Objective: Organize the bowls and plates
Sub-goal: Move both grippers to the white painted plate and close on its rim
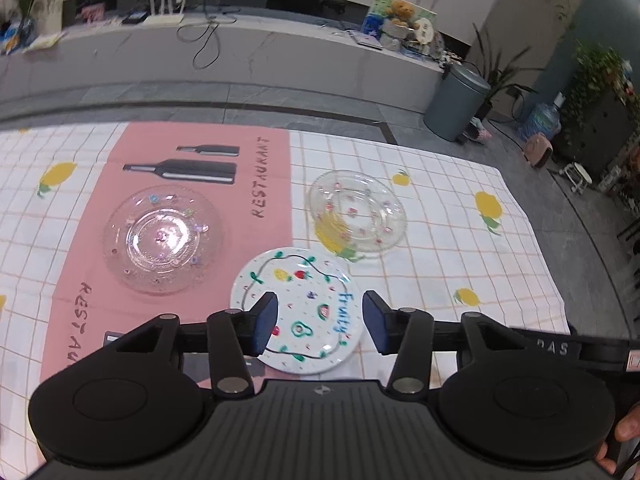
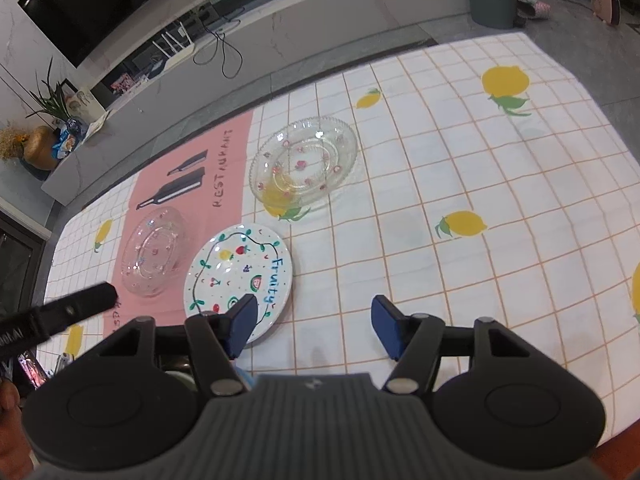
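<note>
The left gripper's (image 1: 320, 320) pads hide part of the white plate's (image 1: 304, 280) near rim. On the pink mat (image 1: 80, 280) a dark printed shape and the second "RESTAURANT" word vanish behind the gripper body. In the right wrist view, a greenish round object (image 2: 178, 378) behind the right gripper's (image 2: 314, 326) linkage is too hidden to identify. The far shelf's (image 1: 400, 28) clutter is too small to make out.
</note>
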`<action>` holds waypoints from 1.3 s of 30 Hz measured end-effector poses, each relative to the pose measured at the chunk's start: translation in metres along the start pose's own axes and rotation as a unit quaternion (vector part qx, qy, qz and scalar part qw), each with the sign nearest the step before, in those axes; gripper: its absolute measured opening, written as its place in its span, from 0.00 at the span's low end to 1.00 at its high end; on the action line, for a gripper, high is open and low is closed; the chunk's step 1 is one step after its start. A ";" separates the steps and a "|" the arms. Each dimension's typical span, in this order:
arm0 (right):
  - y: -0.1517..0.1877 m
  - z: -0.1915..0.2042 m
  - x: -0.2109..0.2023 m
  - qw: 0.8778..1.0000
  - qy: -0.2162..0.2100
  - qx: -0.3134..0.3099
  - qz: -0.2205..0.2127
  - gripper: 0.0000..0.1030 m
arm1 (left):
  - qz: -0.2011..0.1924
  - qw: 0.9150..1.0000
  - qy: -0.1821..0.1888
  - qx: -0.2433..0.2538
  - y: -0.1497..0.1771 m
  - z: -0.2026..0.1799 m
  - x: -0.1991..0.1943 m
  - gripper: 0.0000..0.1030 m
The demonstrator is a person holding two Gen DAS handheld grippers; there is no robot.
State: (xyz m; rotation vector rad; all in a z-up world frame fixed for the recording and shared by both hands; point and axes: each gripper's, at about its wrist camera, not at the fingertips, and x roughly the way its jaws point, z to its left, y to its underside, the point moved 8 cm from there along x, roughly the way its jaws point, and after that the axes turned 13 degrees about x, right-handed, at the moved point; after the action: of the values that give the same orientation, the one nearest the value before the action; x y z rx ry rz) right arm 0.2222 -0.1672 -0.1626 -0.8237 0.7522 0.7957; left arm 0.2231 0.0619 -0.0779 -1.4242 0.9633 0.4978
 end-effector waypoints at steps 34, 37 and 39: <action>-0.003 0.024 0.144 0.994 -0.032 -0.016 0.104 0.19 | 0.008 0.994 0.056 -0.095 0.051 0.084 0.120 0.21; -0.002 0.023 0.146 0.993 -0.049 0.006 0.108 0.16 | 0.010 0.994 0.050 -0.097 0.052 0.087 0.121 0.14; -0.003 0.021 0.146 0.993 -0.053 0.013 0.104 0.11 | 0.008 0.993 0.054 -0.104 0.052 0.088 0.121 0.14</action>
State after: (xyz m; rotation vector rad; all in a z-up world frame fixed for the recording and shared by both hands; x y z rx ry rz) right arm 0.3015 -0.1063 -0.2712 -0.6806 0.7607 1.0052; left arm 0.2708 0.1232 -0.2157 -1.6456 1.0329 0.5517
